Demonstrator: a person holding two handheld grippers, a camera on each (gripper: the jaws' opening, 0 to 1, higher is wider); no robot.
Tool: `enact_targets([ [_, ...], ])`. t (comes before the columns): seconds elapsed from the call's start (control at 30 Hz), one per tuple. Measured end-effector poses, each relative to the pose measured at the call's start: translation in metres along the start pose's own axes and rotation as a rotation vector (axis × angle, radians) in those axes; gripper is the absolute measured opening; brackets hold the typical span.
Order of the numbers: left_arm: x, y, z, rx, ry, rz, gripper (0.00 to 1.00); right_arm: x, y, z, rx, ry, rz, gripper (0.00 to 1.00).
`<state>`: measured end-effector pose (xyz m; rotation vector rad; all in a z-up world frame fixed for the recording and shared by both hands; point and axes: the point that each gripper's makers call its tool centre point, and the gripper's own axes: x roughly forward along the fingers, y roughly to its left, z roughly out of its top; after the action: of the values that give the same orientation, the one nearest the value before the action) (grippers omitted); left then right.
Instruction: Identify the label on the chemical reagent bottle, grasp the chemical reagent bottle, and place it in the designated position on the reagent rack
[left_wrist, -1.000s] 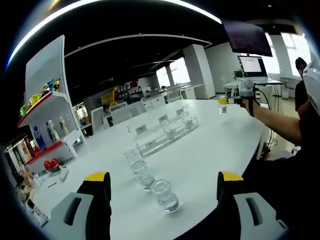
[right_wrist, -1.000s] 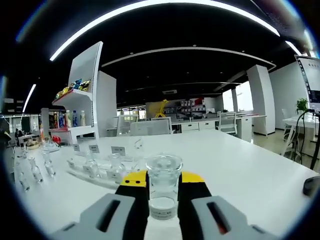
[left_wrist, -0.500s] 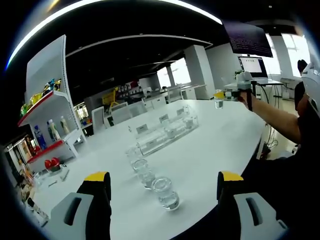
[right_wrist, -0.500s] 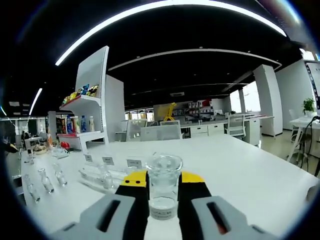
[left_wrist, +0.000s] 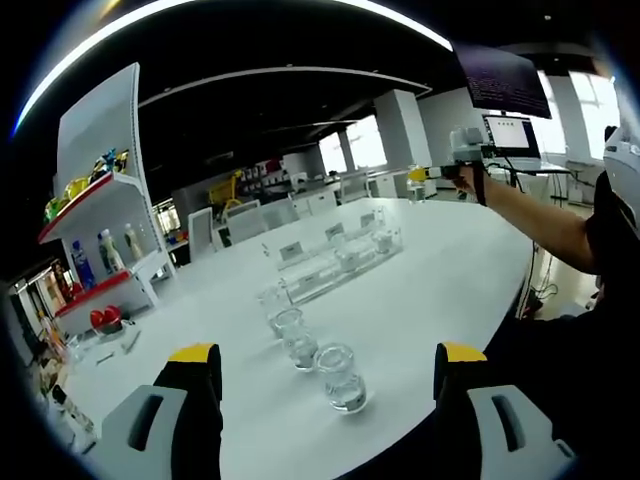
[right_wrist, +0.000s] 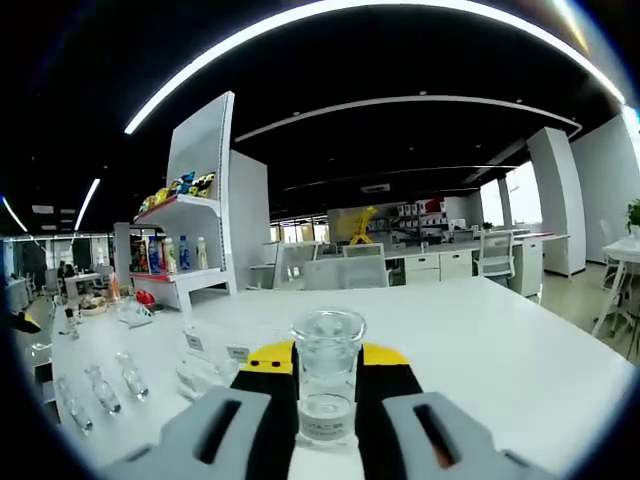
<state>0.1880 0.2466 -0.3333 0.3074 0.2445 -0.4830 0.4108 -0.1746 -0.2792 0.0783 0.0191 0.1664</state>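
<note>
Since a second ago the right gripper (right_wrist: 325, 385) has carried its clear reagent bottle (right_wrist: 326, 372) further up and away from the person, so that in the left gripper view it now shows higher and more toward the middle (left_wrist: 432, 176), held out above the far side of the white table (left_wrist: 440, 280) at the end of an outstretched arm (left_wrist: 535, 222). The bottle stands upright, clamped between the yellow-tipped jaws, its open rim above them and a small label low on its body, too blurred to read. Beyond it in the right gripper view the clear reagent rack (right_wrist: 205, 365) lies on the table with small label cards along its edge, and three more small bottles (right_wrist: 105, 385) stand in a row to its left. The left gripper (left_wrist: 325, 372) hangs low over the near edge of the table with its jaws wide apart and nothing between them; just ahead of it the row of clear bottles (left_wrist: 340, 377) leads toward the rack (left_wrist: 335, 262). A white shelf unit (left_wrist: 95, 230) with drinks and snacks stands in the background.
</note>
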Motion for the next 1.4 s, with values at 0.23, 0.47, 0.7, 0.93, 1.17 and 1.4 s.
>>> enact_targets([
  [0.23, 0.003, 0.008, -0.001, -0.001, 0.003, 0.004, 0.87, 0.032, 0.017, 0.006, -0.015, 0.004, 0.034, 0.17],
  [0.47, 0.006, 0.018, -0.001, 0.004, 0.007, 0.016, 0.87, 0.062, 0.029, 0.005, -0.025, 0.025, 0.057, 0.17],
  [0.7, 0.006, 0.030, 0.002, 0.008, 0.012, 0.035, 0.87, 0.092, 0.037, 0.010, -0.014, 0.024, 0.069, 0.17],
  [0.93, 0.008, 0.035, 0.002, -0.001, 0.009, 0.044, 0.87, 0.121, 0.036, 0.005, -0.037, 0.040, 0.061, 0.17],
  [1.17, 0.008, 0.037, -0.004, -0.007, 0.023, 0.052, 0.87, 0.136, 0.031, 0.001, 0.001, 0.044, 0.059, 0.17],
  [1.4, 0.011, 0.038, -0.006, -0.010, 0.031, 0.058, 0.87, 0.146, 0.032, -0.004, -0.027, 0.041, 0.050, 0.17],
])
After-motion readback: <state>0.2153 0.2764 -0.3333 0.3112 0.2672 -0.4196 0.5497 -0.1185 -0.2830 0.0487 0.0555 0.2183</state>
